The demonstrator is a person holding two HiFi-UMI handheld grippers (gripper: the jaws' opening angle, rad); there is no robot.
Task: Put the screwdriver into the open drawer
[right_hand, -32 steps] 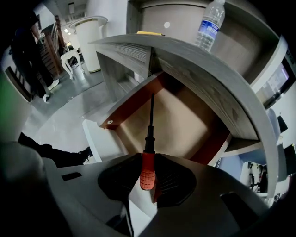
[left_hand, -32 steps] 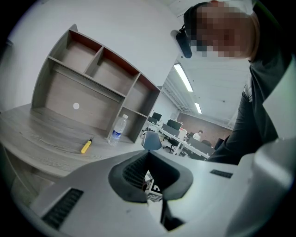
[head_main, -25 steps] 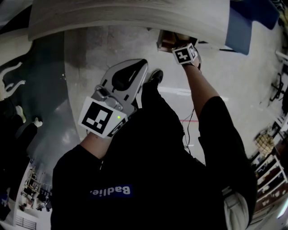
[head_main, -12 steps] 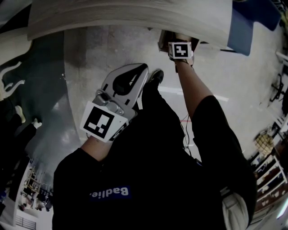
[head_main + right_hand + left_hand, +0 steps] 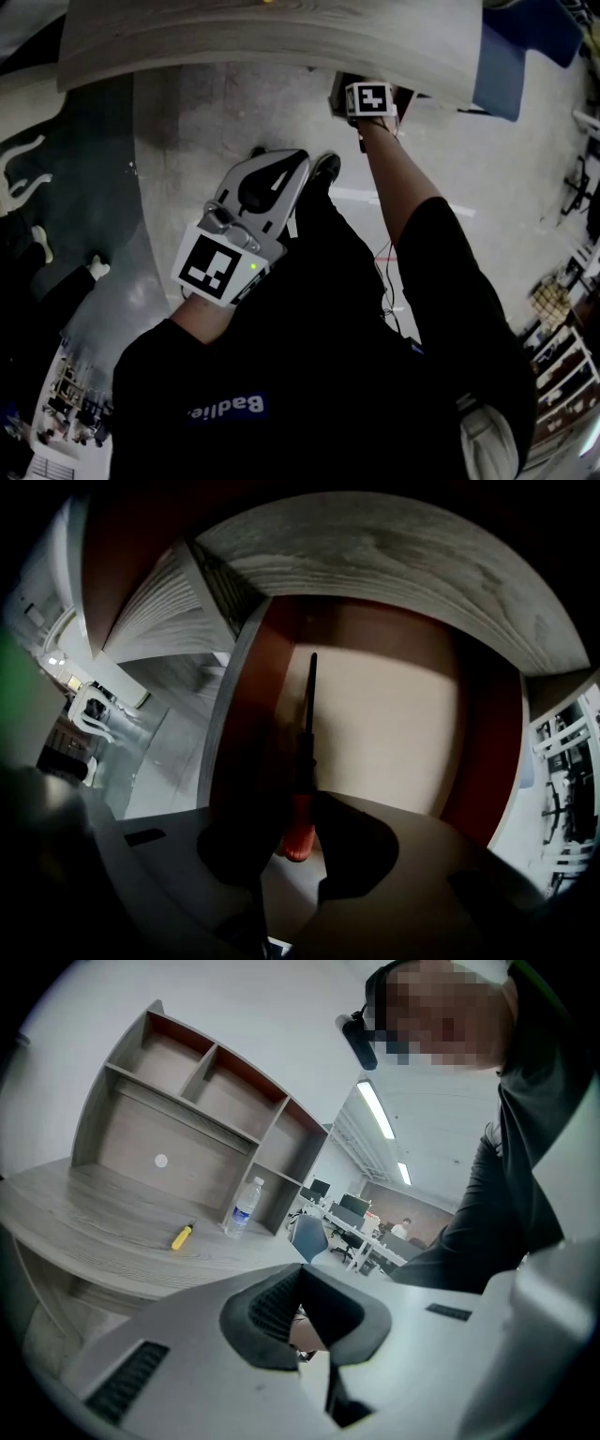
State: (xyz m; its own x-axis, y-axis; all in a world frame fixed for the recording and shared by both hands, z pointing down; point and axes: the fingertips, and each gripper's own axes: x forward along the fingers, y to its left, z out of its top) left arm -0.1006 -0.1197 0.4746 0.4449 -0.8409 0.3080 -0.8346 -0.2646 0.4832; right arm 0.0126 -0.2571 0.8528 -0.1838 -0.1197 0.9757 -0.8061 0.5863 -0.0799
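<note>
My right gripper points steeply down into the open drawer, which has a pale bottom and red-brown walls. It is shut on the red handle of a screwdriver, whose black shaft reaches over the drawer bottom. The head view shows only this gripper's marker cube, at the drawer under the desk's edge. My left gripper hangs in front of the person's body, away from the drawer. Its jaws meet at the tips with nothing between them.
The curved grey wooden desk lies above the drawer. On it stand a shelf unit and a water bottle, and a small yellow tool lies there. A blue chair stands to the right. The person's shoe rests on the concrete floor.
The right gripper's marker cube has rolled about its own axis and shifted slightly towards the desk edge over the drawer. The left gripper has hardly moved.
</note>
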